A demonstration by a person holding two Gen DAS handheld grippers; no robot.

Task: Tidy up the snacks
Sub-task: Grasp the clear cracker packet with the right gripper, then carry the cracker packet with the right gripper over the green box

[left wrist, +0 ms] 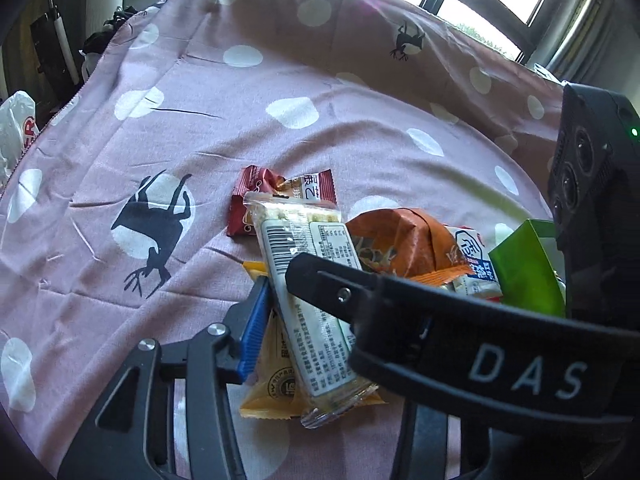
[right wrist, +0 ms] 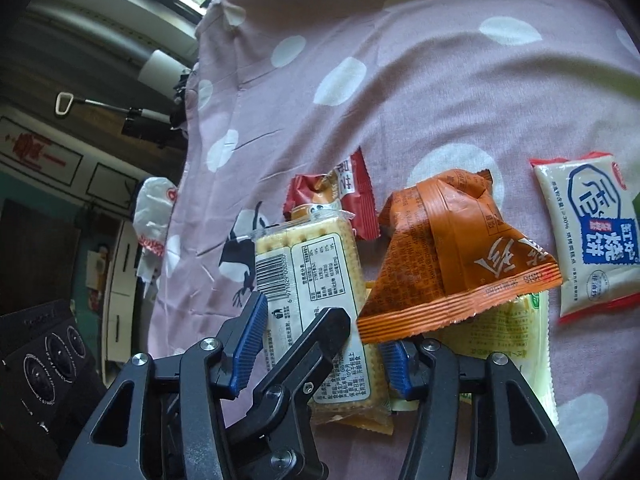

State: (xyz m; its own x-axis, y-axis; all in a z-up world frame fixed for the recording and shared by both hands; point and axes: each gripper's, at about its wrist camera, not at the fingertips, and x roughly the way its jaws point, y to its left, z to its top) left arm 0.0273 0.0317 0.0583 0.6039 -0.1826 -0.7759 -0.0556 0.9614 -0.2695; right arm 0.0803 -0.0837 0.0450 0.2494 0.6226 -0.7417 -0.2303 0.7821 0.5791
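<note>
A clear cracker pack (left wrist: 316,300) (right wrist: 320,304) with a white label lies on a pink cloth over a yellow pack (left wrist: 272,384). A red snack pack (left wrist: 256,196) (right wrist: 344,192) lies behind it. An orange pack (left wrist: 404,240) (right wrist: 452,252) and a white-and-blue pack (left wrist: 476,264) (right wrist: 592,232) lie to the right. My left gripper (left wrist: 304,312) is open around the cracker pack; the other gripper's finger crosses in front. My right gripper (right wrist: 320,344) is open, with the cracker pack between its blue pads (right wrist: 250,340).
A green box (left wrist: 528,268) stands at the right edge of the left wrist view. A pale green pack (right wrist: 508,340) lies under the orange one. A white plastic bag (left wrist: 16,128) (right wrist: 154,216) hangs off the cloth's left edge. Windows are behind.
</note>
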